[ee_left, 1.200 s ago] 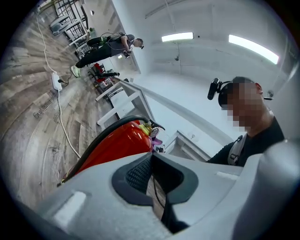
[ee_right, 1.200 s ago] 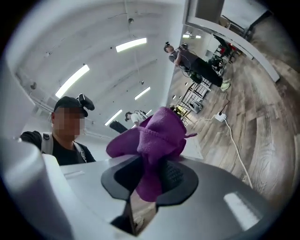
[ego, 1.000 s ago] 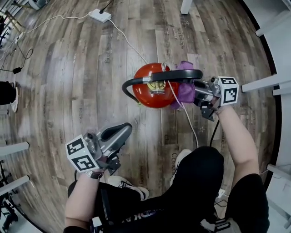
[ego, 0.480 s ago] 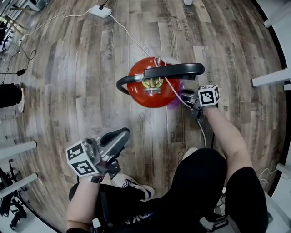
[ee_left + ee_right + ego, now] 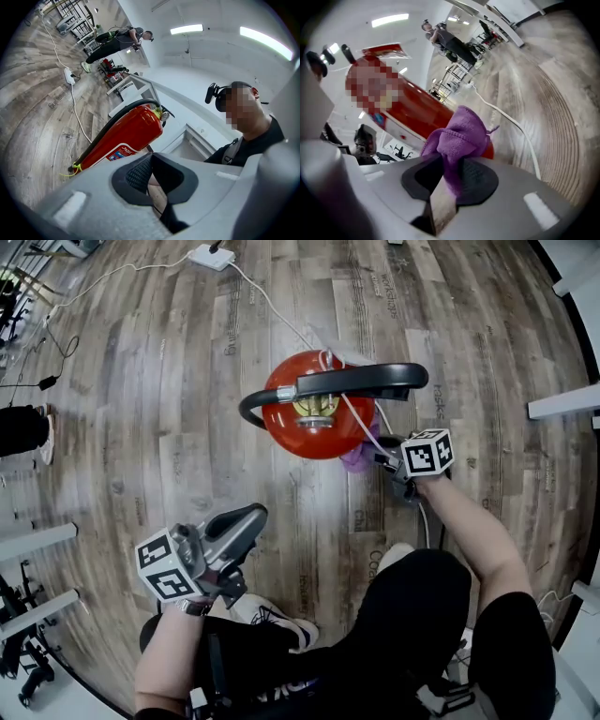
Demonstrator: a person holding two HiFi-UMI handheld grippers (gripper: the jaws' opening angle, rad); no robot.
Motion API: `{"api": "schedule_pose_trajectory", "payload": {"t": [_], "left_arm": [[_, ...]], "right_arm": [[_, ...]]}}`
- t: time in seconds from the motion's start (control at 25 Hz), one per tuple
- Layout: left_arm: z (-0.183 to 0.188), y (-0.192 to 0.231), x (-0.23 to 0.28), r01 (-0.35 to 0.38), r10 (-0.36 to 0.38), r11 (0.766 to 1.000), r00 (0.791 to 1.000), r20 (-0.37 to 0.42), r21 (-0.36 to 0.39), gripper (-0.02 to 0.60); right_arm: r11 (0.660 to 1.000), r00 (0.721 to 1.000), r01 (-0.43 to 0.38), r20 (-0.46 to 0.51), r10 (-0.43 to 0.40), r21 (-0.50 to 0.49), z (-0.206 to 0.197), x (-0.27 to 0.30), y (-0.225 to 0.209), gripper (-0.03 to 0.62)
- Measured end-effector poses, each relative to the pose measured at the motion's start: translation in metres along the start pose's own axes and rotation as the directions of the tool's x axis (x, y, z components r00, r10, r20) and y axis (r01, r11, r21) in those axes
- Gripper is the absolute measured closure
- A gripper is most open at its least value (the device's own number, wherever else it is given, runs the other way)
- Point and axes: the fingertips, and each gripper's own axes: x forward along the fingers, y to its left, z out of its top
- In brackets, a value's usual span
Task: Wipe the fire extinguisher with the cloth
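Lower now, my right tool (image 5: 378,457) clamps the purple cloth (image 5: 356,460) against the fire extinguisher (image 5: 281,418), left tool (image 5: 251,519) closed.

A power strip (image 5: 208,256) and its cable (image 5: 272,307) lie on the wood floor (image 5: 141,409), white legs (image 5: 562,404) at right, perhaps a shoe (image 5: 23,430) at left.

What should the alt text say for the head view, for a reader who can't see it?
Seen from above, the right claw holds a purple cloth at the side of a red fire extinguisher standing on a wooden floor. The left claw hangs empty near the person's legs, well away from the extinguisher.
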Motion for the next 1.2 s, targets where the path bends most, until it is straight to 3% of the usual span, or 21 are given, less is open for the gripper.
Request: {"api": "schedule_pose_trajectory", "payload": {"t": [0.12,0.32,0.44,0.64,0.76,0.88,1.2], "left_arm": [[0.002,-0.003,0.005,0.027,-0.027,1.0,1.0,-0.006,0.01,0.583],[0.004,-0.009,0.017,0.077,-0.076,0.997,0.997,-0.023,0.013,0.583],[0.006,-0.013,0.021,0.097,-0.096,0.995,0.995,-0.021,0.009,0.583],[0.007,-0.016,0.018,0.096,-0.096,0.995,0.995,-0.018,0.01,0.583],[0.006,-0.016,0.015,0.088,-0.088,0.996,0.996,-0.021,0.016,0.583],[0.005,-0.016,0.015,0.084,-0.083,0.996,0.996,-0.022,0.021,0.583],[0.0,-0.017,0.011,0.066,-0.065,0.997,0.997,-0.034,0.027,0.583]], "right_arm": [[0.988,0.995,-0.097,0.025,0.101,-0.116,0.025,-0.031,0.07,0.511],[0.925,0.962,-0.262,0.001,0.273,-0.276,0.069,-0.082,0.198,0.511],[0.908,0.945,-0.314,0.0,0.327,-0.278,0.093,-0.097,0.25,0.511],[0.902,0.934,-0.352,-0.034,0.355,-0.25,0.106,-0.099,0.291,0.51],[0.895,0.93,-0.365,-0.05,0.365,-0.258,0.103,-0.086,0.292,0.51],[0.909,0.935,-0.355,-0.103,0.341,-0.216,0.08,-0.062,0.271,0.51],[0.977,0.969,-0.206,-0.154,0.195,-0.062,0.003,0.008,0.15,0.511]]}}
